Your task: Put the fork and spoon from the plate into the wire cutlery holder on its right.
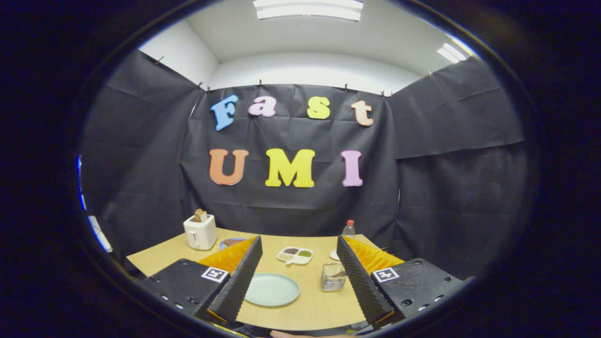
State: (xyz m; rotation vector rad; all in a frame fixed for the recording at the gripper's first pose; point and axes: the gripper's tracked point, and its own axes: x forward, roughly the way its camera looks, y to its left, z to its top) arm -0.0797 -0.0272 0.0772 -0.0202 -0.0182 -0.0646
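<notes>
Pale wood makes up the worktop (310, 310), and everything sits on it. Far to the left stands a white toaster (200, 232) with a slice of bread (201, 215) poking out of the top. Just beside it is a small blue dish (231, 242) with something dark in it, partly hidden behind one finger. Next comes the light green plate (272, 289), lying between the jaws and close in front of them. The plate looks bare, with no fork or spoon on it that I can see. Past the plate is a white tray (295, 255) with little parts holding dark, tan and green bits of food. To the right of the plate stands the wire cutlery holder (333, 277). Something shiny is inside it, likely the fork and spoon, but it is too small to be sure. Behind it stands a clear bottle (348, 228) with a red cap.

The gripper (300, 281) has its jaws spread wide and holds nothing. They hang above the worktop, touching no thing.

The job looks about done. If the gripper pushes forward now, the right finger could bump the holder and tip it over, since it is light and tall. Going low could knock the plate too.
</notes>
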